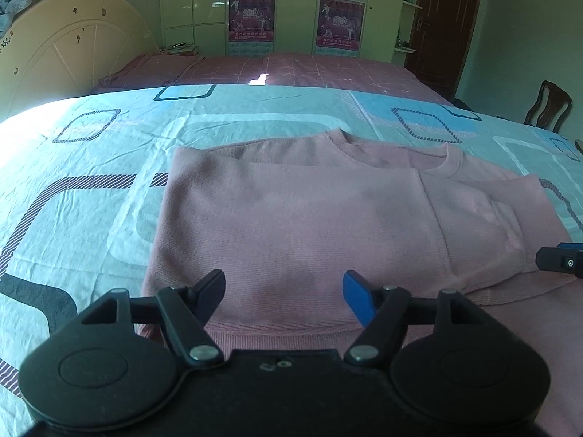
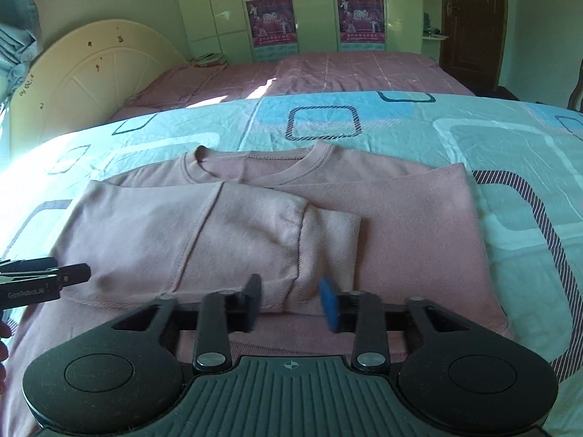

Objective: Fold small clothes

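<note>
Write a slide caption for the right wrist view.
Open right tool hovering at the hem of a half-folded pink knit sweatshirt on a turquoise patterned bedsheet.

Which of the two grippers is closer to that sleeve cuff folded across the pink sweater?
Right. The right gripper hangs open directly in front of the cuff, while the left gripper sits open over the pink sweater body, off to the cuff's left.

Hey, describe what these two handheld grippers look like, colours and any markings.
Both are matte black plastic with round side discs and silver pivot screws. The left gripper and right gripper each pair one black finger with one blue pad. White lettering marks the left one's side.
</note>
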